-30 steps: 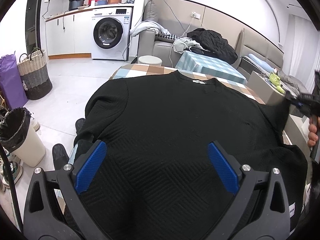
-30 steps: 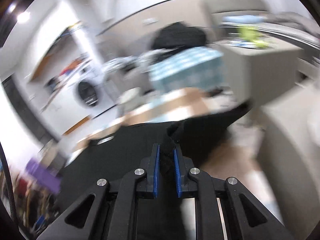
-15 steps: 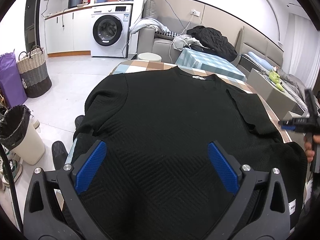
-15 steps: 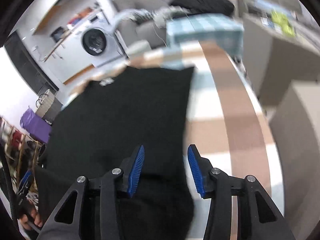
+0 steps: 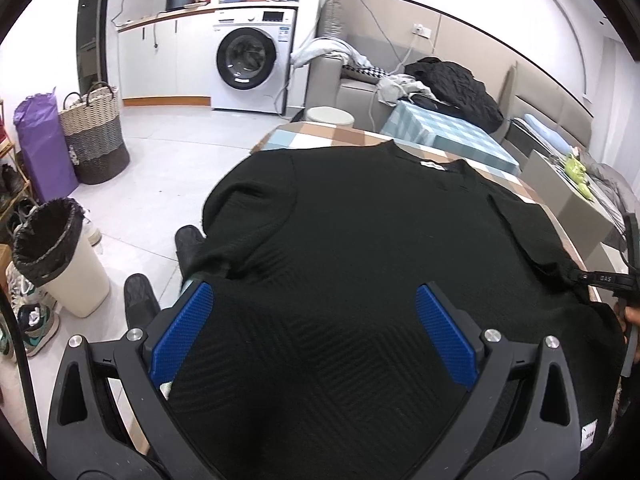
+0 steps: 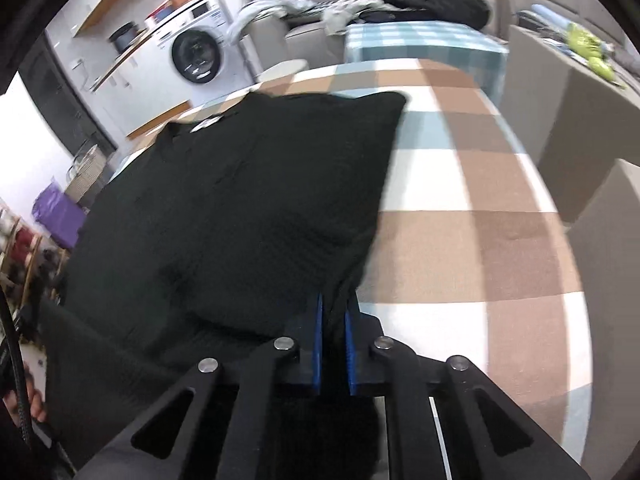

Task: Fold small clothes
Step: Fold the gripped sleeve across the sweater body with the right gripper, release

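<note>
A black knit sweater (image 5: 360, 220) lies flat on the checked table (image 5: 320, 136), neck label at the far end. Its right sleeve (image 5: 516, 220) is folded inward over the body. My left gripper (image 5: 314, 296) hovers open above the near hem, blue pads wide apart with nothing between them. My right gripper (image 6: 334, 300) has its jaws closing tight on a pinch of the sweater (image 6: 260, 184) at its right side edge, beside the bare tablecloth (image 6: 460, 184). In the left wrist view the right gripper (image 5: 600, 278) shows at the sweater's right edge.
A lined bin (image 5: 60, 252), woven basket (image 5: 96, 136) and purple bag (image 5: 40, 148) stand on the floor to the left. Black slippers (image 5: 188, 244) lie by the table's left edge. A grey box (image 6: 580, 100) stands right of the table. A sofa with clothes (image 5: 452, 80) is behind.
The right gripper held the sleeve up, laid it over the body, opened, sank lower and shut on the sweater's right edge. The left gripper stayed open in place.
</note>
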Available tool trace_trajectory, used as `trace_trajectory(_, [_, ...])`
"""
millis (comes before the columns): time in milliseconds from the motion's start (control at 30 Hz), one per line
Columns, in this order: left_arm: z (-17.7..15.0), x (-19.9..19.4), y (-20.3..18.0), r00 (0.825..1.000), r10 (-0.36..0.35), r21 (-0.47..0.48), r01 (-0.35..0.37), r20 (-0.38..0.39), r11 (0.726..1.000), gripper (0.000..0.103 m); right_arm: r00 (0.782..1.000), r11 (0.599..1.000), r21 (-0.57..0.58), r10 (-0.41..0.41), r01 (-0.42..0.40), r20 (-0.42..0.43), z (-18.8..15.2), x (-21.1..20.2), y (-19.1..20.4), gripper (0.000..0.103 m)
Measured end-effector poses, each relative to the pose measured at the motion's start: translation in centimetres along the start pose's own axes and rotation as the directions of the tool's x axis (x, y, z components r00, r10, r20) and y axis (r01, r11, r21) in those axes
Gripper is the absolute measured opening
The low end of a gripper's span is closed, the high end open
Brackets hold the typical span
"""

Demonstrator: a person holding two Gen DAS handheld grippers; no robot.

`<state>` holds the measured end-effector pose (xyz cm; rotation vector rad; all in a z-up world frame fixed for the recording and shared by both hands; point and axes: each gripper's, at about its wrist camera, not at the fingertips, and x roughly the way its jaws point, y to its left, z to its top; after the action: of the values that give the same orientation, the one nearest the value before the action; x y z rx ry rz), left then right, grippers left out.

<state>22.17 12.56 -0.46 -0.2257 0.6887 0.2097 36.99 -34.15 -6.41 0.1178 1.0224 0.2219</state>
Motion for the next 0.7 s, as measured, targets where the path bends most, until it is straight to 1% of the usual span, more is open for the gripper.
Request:
trace_trajectory(67, [0.2, 0.0, 0.5, 1.000, 0.013, -0.006, -0.013, 0.003, 1.000, 0.101, 1.000, 0.999, 0.034, -0.007, 0.006, 0.006, 0.2, -0.4, -1.3, 0.005])
trace_trajectory(233, [0.3, -0.5, 1.1, 1.000, 0.030, -0.010, -0.030, 0.008, 0.999, 0.101, 0.997, 0.996, 0.055, -0.073, 0.072, 0.012, 0.1, -1.5, -3.4, 0.005])
trace_trajectory(333, [0.3, -0.6, 1.4, 0.999, 0.033, -0.013, -0.033, 0.004, 0.999, 0.101, 0.994, 0.990, 0.089, -0.108, 0.106, 0.022, 0.3, -2.4, -5.0, 0.005])
trace_trajectory(400, [0.2, -0.7, 1.5, 0.999, 0.035, -0.012, -0.035, 0.002, 0.999, 0.101, 0.993, 0.988, 0.096, -0.118, 0.117, 0.004, 0.4, -2.6, -5.6, 0.006])
trace_trajectory(433, [0.2, -0.6, 1.6, 0.999, 0.040, -0.011, -0.040, 0.001, 0.999, 0.101, 0.993, 0.988, 0.097, -0.121, 0.122, -0.016, 0.4, -2.8, -5.7, 0.008])
trace_trajectory(467, [0.3, -0.6, 1.7, 0.999, 0.044, -0.012, -0.044, -0.002, 0.999, 0.101, 0.993, 0.988, 0.101, -0.114, 0.115, -0.017, 0.5, -3.1, -5.5, 0.013])
trace_trajectory(500, [0.3, -0.5, 1.8, 0.999, 0.046, -0.017, -0.046, -0.005, 0.999, 0.101, 0.993, 0.989, 0.093, -0.116, 0.116, 0.000, 0.5, -3.7, -5.1, 0.016])
trace_trajectory(533, [0.3, -0.4, 2.0, 0.999, 0.049, -0.023, -0.049, -0.008, 0.999, 0.101, 0.991, 0.988, 0.083, -0.131, 0.129, 0.018, 0.5, -4.4, -4.6, 0.026])
trace_trajectory(567, [0.4, -0.3, 2.0, 0.999, 0.050, -0.030, -0.050, -0.010, 0.998, 0.101, 0.990, 0.988, 0.083, -0.135, 0.131, 0.047, 0.5, -5.2, -4.1, 0.031])
trace_trajectory(633, [0.6, 0.1, 2.3, 0.999, 0.052, -0.045, -0.053, -0.014, 0.998, 0.101, 0.991, 0.992, 0.080, -0.100, 0.093, 0.092, 0.3, -6.5, -3.0, 0.032])
trace_trajectory(700, [0.7, 0.4, 3.0, 0.998, 0.060, -0.069, -0.062, -0.020, 0.996, 0.101, 0.995, 0.998, 0.061, -0.041, 0.035, 0.089, 0.2, -6.4, -1.1, 0.032])
